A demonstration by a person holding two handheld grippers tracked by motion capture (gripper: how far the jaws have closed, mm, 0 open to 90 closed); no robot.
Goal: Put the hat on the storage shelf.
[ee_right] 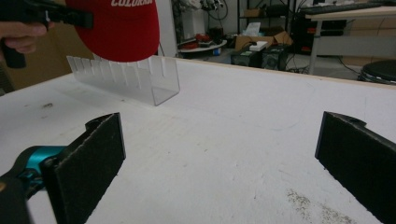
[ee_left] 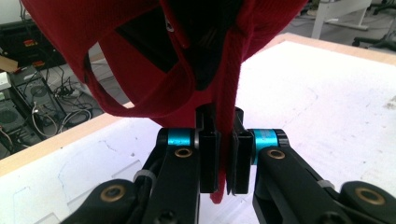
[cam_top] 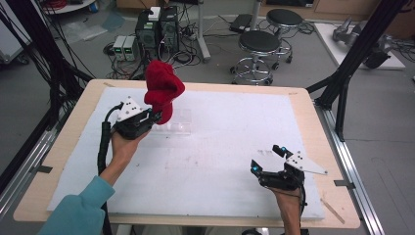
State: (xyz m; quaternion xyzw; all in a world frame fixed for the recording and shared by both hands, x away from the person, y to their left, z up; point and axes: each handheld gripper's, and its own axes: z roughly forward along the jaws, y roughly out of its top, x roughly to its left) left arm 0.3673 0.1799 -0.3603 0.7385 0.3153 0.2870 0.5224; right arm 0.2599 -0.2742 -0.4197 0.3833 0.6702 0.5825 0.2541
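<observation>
- Red cap (cam_top: 163,88): held up in the air above the far-left part of the desk (cam_top: 235,147), hanging over a clear slotted rack (cam_top: 171,122). In the right gripper view the cap (ee_right: 119,30) sits just above the rack (ee_right: 135,79); white lettering shows on its front (partly cut off, not fully readable).
- Left gripper (cam_top: 149,117): jaws closed on a fold of the cap's red fabric. The left gripper view shows the pads (ee_left: 209,158) pinching a narrow edge, with the rest of the cap (ee_left: 154,56) bulging above and the back strap opening visible.
- Right gripper (cam_top: 268,159): jaws spread wide, holding nothing, low over the near-right desk, well apart from cap and rack. Its own view shows both black pads (ee_right: 88,163) with bare desk between.
- Surroundings: white sheet over a wooden desk; stools (cam_top: 259,49) and computer towers (cam_top: 156,29) on the floor beyond.
- Risks (judgement only):
  - The pinch takes only a thin strip of cloth; the cap's weight could pull it free.
  - The cap is floppy, so lowering it may catch a slot wall badly or miss the slots.
  - The rack looks light and unanchored; a push from the cap or left gripper may slide or tip it.
</observation>
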